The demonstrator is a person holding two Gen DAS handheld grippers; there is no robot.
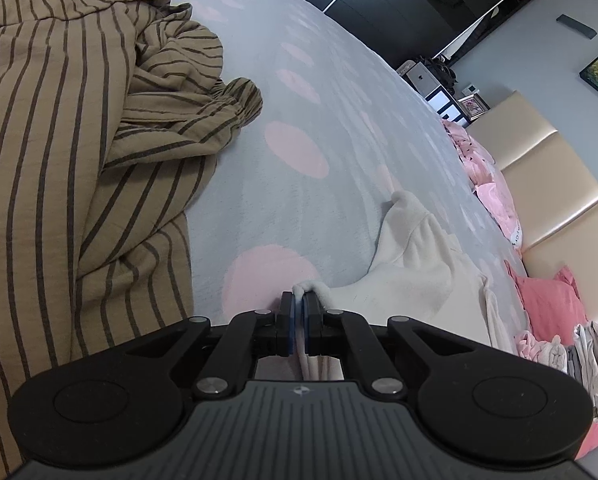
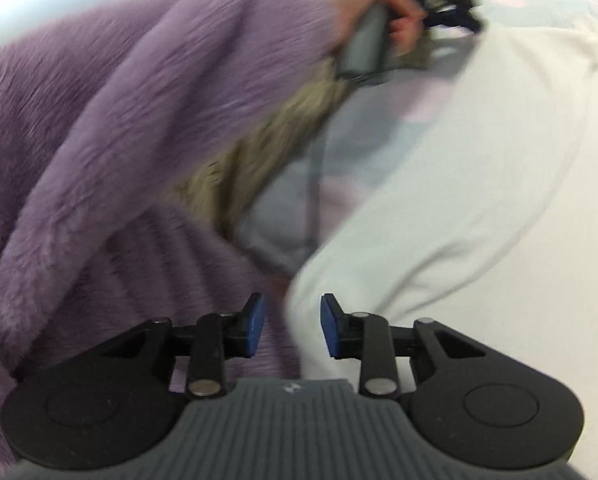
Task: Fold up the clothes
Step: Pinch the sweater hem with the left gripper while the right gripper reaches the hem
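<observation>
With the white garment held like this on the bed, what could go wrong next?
1. The left tongs pinch only a small edge of the white garment; it may slip out when pulled.
2. The right tongs are open with nothing gripped, so that side may sag and crease.
3. The striped garment lies close and might get dragged along.

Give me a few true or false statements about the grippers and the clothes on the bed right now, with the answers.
1. The left gripper is shut on an edge of the white garment. True.
2. The right gripper is clamped shut. False: its jaws stand apart, with nothing pinched.
3. A striped tan garment lies on the bed. True.
4. The bed cover is plain black. False: it is pale blue with pink spots.
5. The person's sleeve is fuzzy and purple. True.
</observation>
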